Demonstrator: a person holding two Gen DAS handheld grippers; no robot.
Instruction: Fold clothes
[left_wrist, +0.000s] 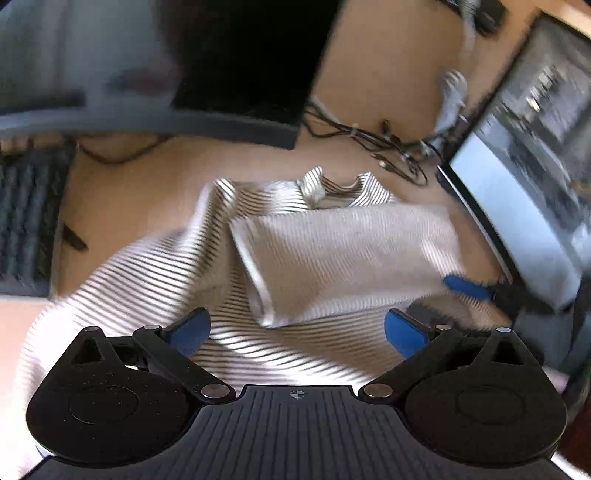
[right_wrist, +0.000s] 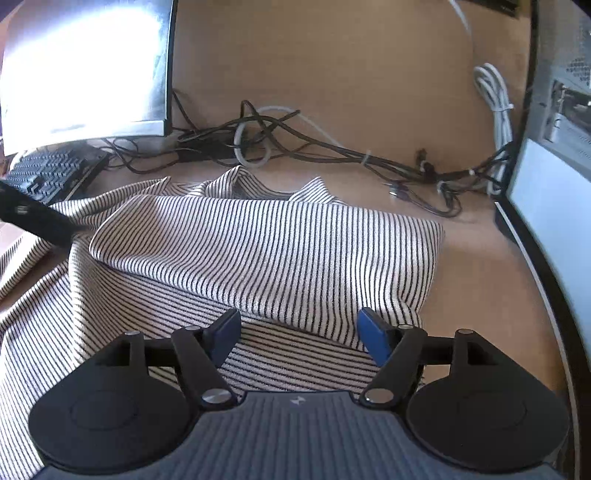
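Observation:
A white shirt with thin black stripes (left_wrist: 332, 254) lies on the wooden desk (left_wrist: 140, 192), its collar at the far side. Its right side is folded over the body. My left gripper (left_wrist: 297, 328) is open and empty, just above the shirt's near part. A blue fingertip of the right gripper (left_wrist: 467, 287) shows at the fold's right edge. In the right wrist view the same shirt (right_wrist: 266, 251) lies ahead, and my right gripper (right_wrist: 299, 334) is open and empty over the fold's near edge. The left gripper's black body (right_wrist: 37, 221) shows at the left.
A tangle of cables (right_wrist: 332, 151) runs along the back of the desk. A keyboard (right_wrist: 48, 173) and a monitor (right_wrist: 85, 70) stand at the left, another monitor (left_wrist: 524, 173) at the right. A white cable (right_wrist: 498, 110) hangs at the back right.

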